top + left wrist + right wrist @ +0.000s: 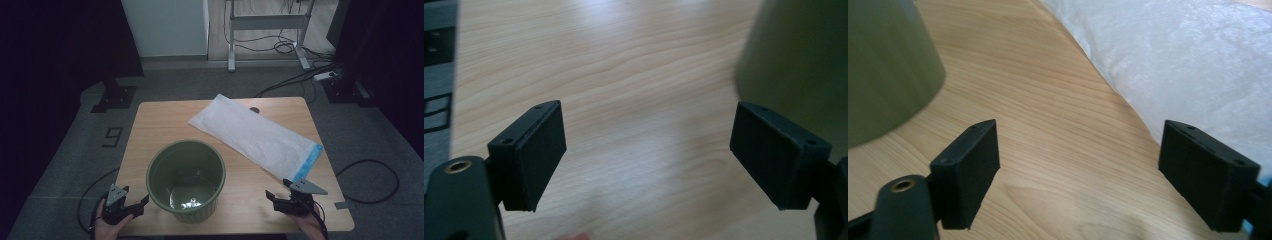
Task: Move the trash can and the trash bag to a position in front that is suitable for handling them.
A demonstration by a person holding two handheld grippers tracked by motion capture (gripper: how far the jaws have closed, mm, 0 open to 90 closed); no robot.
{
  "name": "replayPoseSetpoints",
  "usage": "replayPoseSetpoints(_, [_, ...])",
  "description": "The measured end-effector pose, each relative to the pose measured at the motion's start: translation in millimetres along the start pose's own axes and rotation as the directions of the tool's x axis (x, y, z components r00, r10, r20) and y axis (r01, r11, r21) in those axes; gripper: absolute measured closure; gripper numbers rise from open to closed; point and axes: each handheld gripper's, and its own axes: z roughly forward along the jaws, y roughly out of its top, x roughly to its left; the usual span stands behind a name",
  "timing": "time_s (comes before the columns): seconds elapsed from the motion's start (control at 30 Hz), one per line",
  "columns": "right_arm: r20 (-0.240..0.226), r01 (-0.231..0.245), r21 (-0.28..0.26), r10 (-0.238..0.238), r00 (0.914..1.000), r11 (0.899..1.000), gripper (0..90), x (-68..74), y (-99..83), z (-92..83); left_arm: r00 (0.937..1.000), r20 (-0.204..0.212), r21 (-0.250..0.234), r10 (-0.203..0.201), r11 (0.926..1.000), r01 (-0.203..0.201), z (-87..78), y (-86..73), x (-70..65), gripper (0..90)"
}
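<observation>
Green pot [186, 181] mid-bench [150, 130] | white bag [255, 135] behind | left tongs [137, 205] apart, empty | right tongs [276, 196] apart, empty

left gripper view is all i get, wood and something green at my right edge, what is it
Observer: A green bucket standing upright near the front edge of the table. The high view looks into it; it appears empty.
Operator: am i touching it
Observer: No. The left gripper sits just beside the bucket's left side with a small gap, jaws open, nothing between them.
Operator: where's the other one
Observer: The right gripper is at the bucket's other side, farther from it, also open and empty.
Operator: anything else on the table
Observer: A white bag with a blue end strip lies flat behind the bucket, slanting toward the right gripper.
</observation>
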Motion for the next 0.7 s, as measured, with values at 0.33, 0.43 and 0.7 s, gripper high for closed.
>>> replayPoseSetpoints(0.33, [0.017, -0.072, -0.06, 0.074, 0.9972, 0.996, 13.8, -17.5, -2.0, -15.9, 0.985, 0.162, -0.129, 0.059, 0.991, -0.038, -19.1, 5.6, -5.2, 2.2])
replayPoseSetpoints(0.43, [0.008, -0.075, -0.05, 0.076, 0.9971, 0.996, 13.8, -20.4, -3.0, -16.0, 0.9805, 0.178, -0.133, 0.084, 0.9893, -0.061, -22.8, 5.0, -9.8, 1.5])
replayPoseSetpoints(0.7, [-0.021, -0.072, -0.024, 0.072, 0.9972, 0.997, 13.9, -22.8, -0.5, -6.2, 0.9569, 0.255, -0.192, 0.139, 0.9772, -0.091, -38.2, 9.3, -20.2, 0.4])
